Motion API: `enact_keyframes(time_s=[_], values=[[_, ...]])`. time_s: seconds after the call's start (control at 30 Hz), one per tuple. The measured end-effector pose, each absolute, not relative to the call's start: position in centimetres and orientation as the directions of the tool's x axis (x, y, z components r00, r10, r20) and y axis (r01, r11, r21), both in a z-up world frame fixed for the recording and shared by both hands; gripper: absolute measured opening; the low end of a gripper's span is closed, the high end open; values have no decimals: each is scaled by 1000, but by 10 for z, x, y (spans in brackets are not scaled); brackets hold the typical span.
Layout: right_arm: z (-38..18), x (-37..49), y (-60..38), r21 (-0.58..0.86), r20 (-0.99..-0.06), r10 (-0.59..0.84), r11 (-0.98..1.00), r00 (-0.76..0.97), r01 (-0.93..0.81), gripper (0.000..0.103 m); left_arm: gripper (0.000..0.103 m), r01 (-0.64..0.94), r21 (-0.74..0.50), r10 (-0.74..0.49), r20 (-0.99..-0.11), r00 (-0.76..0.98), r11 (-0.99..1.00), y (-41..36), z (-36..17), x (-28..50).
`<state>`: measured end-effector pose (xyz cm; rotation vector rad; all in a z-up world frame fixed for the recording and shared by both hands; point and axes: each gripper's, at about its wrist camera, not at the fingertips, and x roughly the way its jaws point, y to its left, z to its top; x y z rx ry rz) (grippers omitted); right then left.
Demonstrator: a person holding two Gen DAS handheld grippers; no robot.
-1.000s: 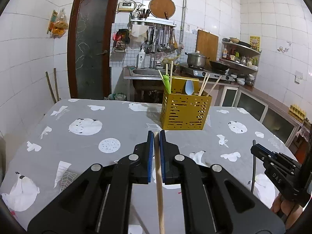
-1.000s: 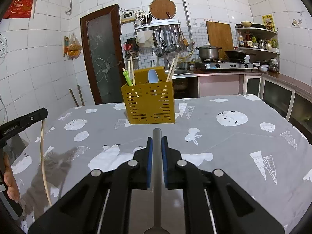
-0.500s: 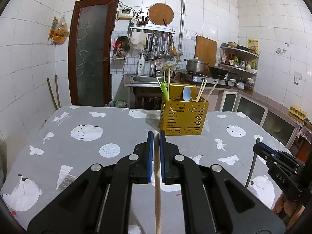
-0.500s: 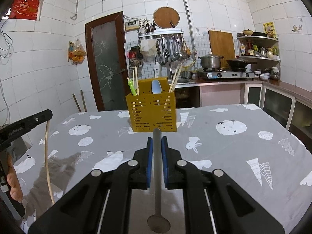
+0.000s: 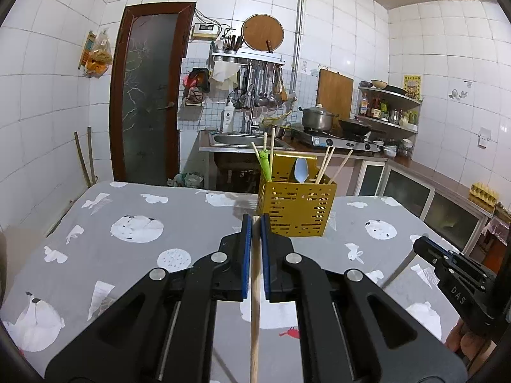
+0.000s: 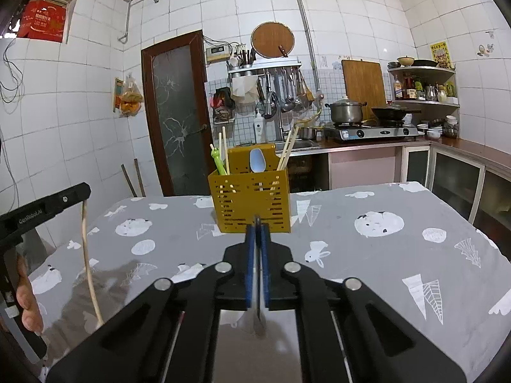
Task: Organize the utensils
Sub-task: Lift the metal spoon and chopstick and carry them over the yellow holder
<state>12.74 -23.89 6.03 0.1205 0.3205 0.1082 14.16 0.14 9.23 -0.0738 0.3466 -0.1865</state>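
A yellow perforated utensil holder (image 5: 297, 206) stands on the grey patterned table; it also shows in the right wrist view (image 6: 250, 202). It holds chopsticks, a green-topped utensil and a pale blue spoon. My left gripper (image 5: 255, 223) is shut on a wooden chopstick (image 5: 254, 312), above the table and short of the holder. My right gripper (image 6: 257, 228) is shut on a metal spoon (image 6: 258, 316), seen edge-on, its bowl hanging toward me. Each gripper shows at the side of the other's view: the right one (image 5: 447, 263), the left one (image 6: 41, 212) with the chopstick (image 6: 89, 271).
The grey tablecloth (image 6: 367, 249) with white animal prints covers the table. Behind it are a sink counter (image 5: 242, 142), a stove with a pot (image 6: 346, 111), shelves of jars and a brown door (image 5: 147, 95).
Both grippers have risen and tilted up, so the holder sits lower in view. The metal spoon has turned from flat-on to edge-on in the right gripper.
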Motion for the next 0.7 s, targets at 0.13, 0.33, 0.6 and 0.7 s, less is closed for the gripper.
enact_keyframes(time_s=[0.13, 0.33, 0.6, 0.7], values=[[63, 135, -239, 128, -306, 124, 988, 944, -88, 4, 5, 177, -106, -202, -324, 924, 979, -2, 96, 150], [62, 147, -250, 164, -319, 129, 983, 939, -79, 4, 5, 178, -112, -206, -331, 921, 978, -3, 97, 158], [71, 148, -247, 144, -312, 126, 986, 942, -84, 3, 5, 186, -127, -218, -329, 919, 974, 0, 105, 169], [78, 150, -245, 124, -308, 121, 989, 944, -87, 3, 5, 188, -128, -220, -325, 920, 974, 0, 110, 177]])
